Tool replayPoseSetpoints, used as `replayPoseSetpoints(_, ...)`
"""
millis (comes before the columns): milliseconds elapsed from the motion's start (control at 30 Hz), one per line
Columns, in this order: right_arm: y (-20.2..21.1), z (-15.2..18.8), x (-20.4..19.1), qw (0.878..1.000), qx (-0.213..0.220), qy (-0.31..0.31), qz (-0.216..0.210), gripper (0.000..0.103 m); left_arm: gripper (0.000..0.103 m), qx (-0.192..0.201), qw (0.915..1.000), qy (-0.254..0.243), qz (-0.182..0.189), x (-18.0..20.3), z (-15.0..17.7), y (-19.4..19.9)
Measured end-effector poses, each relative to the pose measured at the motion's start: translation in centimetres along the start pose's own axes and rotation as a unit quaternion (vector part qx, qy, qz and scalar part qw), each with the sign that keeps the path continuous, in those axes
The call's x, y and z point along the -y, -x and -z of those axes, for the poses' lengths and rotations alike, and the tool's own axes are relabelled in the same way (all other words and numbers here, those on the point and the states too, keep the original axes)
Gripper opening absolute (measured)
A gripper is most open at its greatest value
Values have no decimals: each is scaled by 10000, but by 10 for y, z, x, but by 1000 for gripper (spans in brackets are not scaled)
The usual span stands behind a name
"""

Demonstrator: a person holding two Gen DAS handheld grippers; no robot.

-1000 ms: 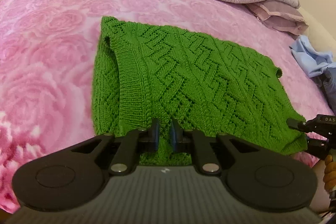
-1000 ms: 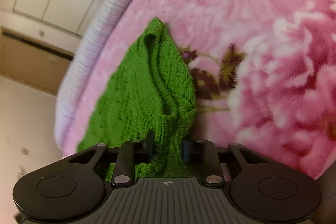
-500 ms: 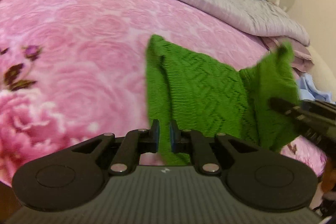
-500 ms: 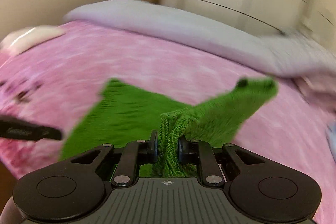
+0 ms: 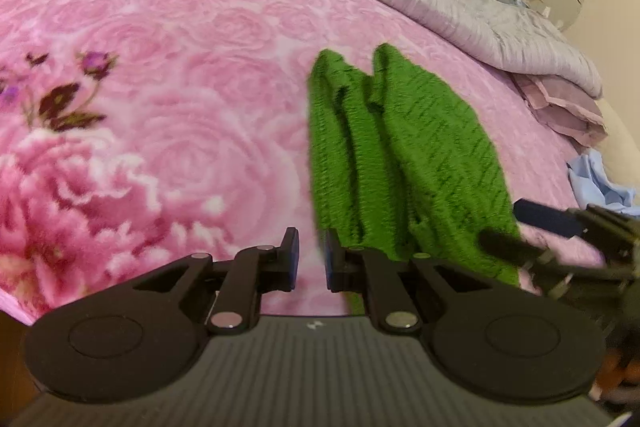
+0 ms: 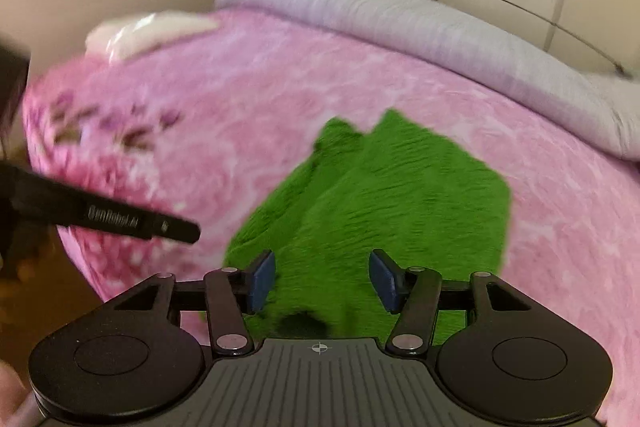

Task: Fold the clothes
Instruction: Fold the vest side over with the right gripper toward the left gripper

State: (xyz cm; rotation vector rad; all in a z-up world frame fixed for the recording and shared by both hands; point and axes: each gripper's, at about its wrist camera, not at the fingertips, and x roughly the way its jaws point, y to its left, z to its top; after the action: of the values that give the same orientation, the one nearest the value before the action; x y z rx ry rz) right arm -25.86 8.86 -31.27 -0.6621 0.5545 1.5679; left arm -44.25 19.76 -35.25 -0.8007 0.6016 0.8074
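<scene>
Opening right gripper — green sweater released

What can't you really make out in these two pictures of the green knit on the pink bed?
- Green sweater, near hem: hidden behind each camera's own gripper body, in both views.
- Its knit pattern: smeared by motion blur in the right wrist view.
- Blue cloth: cut off by the right edge in the left wrist view, so its kind is unclear.
- White thing at the bed's far corner: too blurred to identify in the right wrist view.
</scene>
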Motion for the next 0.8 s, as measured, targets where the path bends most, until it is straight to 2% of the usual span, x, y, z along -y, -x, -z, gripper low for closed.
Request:
replayPoseSetpoints(67, 7, -8, 32, 9981, -72, -587, -144, 56, 8, -11, 9999, -111, 86, 9, -10, -3)
replayPoseSetpoints(133, -3, -21, 74, 9897, -488, -1335, -153, 56, 10, -17, 9995, -255, 176, 19, -25, -9)
replayPoseSetpoints(200, -13, -31, 105, 9818, -831, -1710, -26, 56, 15, -27, 9988, -415, 258, 29, -42, -17)
replayPoseSetpoints(267, -27, -43, 132, 9777, -892, -1900, 34, 56, 21, -77, 9980, -540, 323, 39, -59, -27)
replayPoseSetpoints(400, -59, -67, 174, 9645, -1265, -2318, 88, 56, 27, -189, 9966, -722, 356, 58, -92, -57)
replayPoseSetpoints(500, -78, -78, 193, 9593, -1528, -2333, 445, 56, 29, -293, 9961, -780, 289, 63, -113, -83)
replayPoseSetpoints(567, -90, -78, 207, 9545, -1665, -2365, 731, 56, 31, -410, 9962, -706, 315, 62, -123, -101)
replayPoseSetpoints(667, -100, -62, 225, 9460, -1841, -2582, 669, 56, 35, -583, 9959, -588, 368, 60, -133, -129)
replayPoseSetpoints(800, -109, -59, 227, 9451, -1878, -2615, 568, 56, 39, -870, 9938, -238, 647, 53, -135, -160)
